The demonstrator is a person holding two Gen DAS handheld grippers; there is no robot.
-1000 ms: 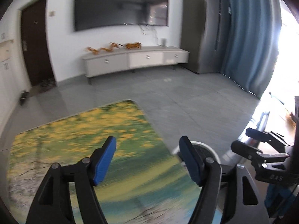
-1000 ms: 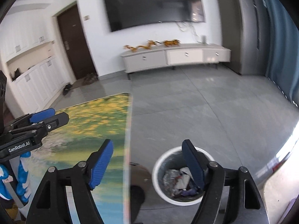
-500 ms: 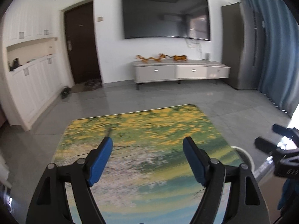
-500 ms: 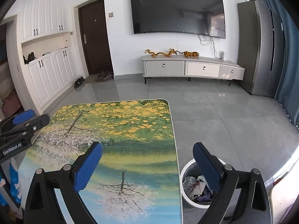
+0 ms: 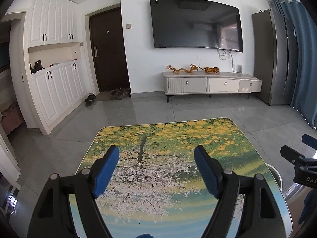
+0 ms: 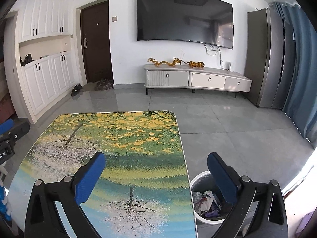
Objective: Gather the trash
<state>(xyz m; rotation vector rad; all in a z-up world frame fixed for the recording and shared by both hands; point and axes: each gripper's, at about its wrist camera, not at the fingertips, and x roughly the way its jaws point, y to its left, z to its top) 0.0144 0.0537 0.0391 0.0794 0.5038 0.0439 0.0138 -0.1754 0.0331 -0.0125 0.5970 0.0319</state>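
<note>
Both my claws hang empty above the printed table.

My left gripper (image 5: pixel 156 166) gapes; my right gripper (image 6: pixel 156 175) has just spread wide, nothing between; trash (image 6: pixel 206 202) fills the bin (image 6: pixel 196 180) at four o'clock beside the table (image 6: pixel 138 134).

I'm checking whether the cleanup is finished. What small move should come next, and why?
Probably draw both hands back and stop. The table shows no trash, the bin beside it holds crumpled waste, and the left gripper and right gripper both stand open and empty.

My right claw (image 5: pixel 305 176) shows the letters "DAS" on its black body. My left claw (image 6: pixel 8 148) shows only ".AI", cut off at the frame's edge.
</note>
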